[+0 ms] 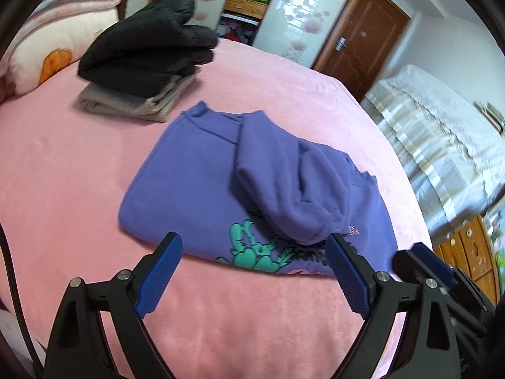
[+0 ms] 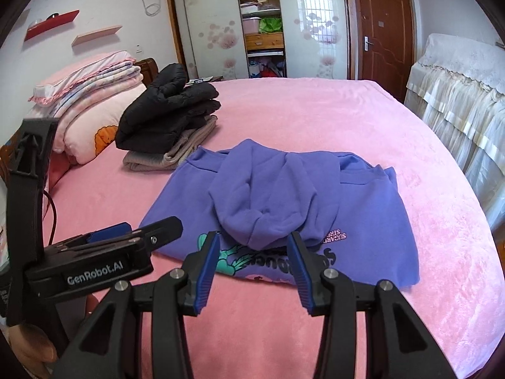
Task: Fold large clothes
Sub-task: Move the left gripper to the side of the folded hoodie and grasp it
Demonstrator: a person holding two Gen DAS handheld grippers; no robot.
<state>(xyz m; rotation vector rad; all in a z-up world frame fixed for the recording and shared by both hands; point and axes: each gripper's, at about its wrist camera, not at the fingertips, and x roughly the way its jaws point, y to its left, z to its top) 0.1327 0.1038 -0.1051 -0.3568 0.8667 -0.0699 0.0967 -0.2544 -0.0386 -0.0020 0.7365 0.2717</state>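
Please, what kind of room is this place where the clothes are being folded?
Most likely a home bedroom. The purple sweatshirt lies on a large bed with a pink cover, folded quilts and a pillow are stacked at its head, and an open wardrobe stands behind.

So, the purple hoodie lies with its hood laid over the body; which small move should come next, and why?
Probably bring both open claws, left and right, down to the hoodie's near edge and grip it to fold it away. Both claws are empty above the bed, and the hoodie is still wider than the folded pile.
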